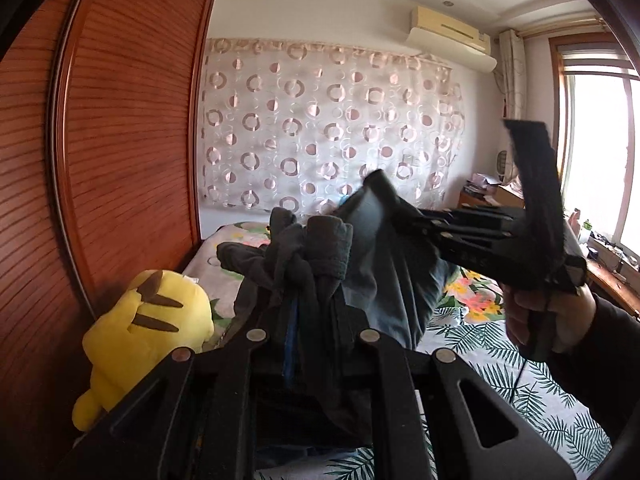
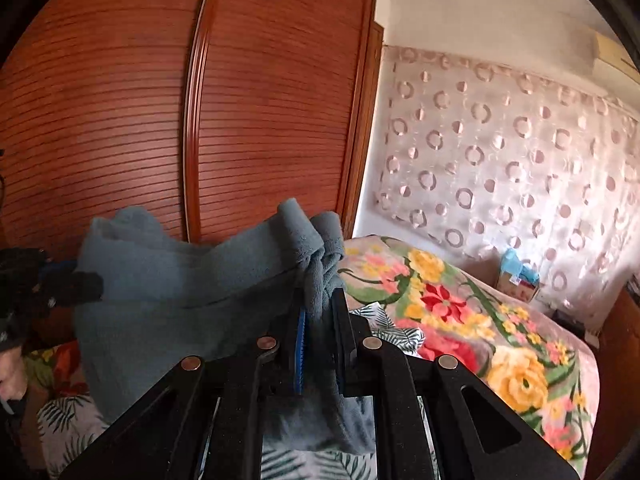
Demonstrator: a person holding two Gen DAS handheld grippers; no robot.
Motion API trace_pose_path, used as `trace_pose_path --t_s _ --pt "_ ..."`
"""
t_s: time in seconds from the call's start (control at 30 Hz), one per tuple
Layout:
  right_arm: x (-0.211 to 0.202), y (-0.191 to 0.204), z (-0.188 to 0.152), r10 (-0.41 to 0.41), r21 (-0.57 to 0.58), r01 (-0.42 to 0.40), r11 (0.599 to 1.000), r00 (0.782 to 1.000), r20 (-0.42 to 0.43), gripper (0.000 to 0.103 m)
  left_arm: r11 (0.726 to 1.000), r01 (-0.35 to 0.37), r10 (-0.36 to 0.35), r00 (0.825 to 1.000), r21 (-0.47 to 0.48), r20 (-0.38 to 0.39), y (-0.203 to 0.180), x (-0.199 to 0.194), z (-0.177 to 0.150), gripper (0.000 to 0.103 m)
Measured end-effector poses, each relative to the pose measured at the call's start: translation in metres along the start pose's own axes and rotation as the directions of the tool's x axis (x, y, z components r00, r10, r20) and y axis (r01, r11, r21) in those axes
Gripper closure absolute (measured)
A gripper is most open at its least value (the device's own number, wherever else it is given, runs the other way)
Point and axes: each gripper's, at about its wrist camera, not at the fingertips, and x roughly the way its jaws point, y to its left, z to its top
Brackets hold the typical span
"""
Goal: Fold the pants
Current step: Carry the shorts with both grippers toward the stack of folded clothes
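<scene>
The pants (image 2: 168, 292), grey-blue and bunched, hang in the air above the bed (image 2: 500, 340), stretched between the 2 grippers. The left gripper (image 1: 308, 276) has its fingers narrowed onto a wad of waistband or hem; which, I cannot tell. The right gripper (image 2: 320, 312) pinches another thick gather, cloth squeezed between its blue pads (image 2: 299, 340).

Each grip takes a crumpled clump rather than a flat edge, so layers may slide out unevenly and the fold would land crooked. If either hold slips, that side drops onto the floral blanket (image 2: 440, 292). On the left, the yellow plush toy (image 1: 148, 328) sits near the hanging cloth and could snag or be dragged.
</scene>
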Motion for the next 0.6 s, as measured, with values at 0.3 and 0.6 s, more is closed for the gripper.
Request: trace_pose_path --t_s 0.3,0.6 --pt "0.057 -0.001 0.008 0.006 -0.032 -0.008 0.999 0.998 -0.060 0.092 0.999 -0.016 0.014 0.999 -0.033 -0.039 0.014 0.005 -0.009 0.088" --pt "0.082 0.013 0.020 0.011 -0.056 -0.015 0.998 0.997 -0.081 0.092 1.000 -0.029 0.028 0.999 -0.011 -0.046 0.017 -0.006 -0.014 0.086"
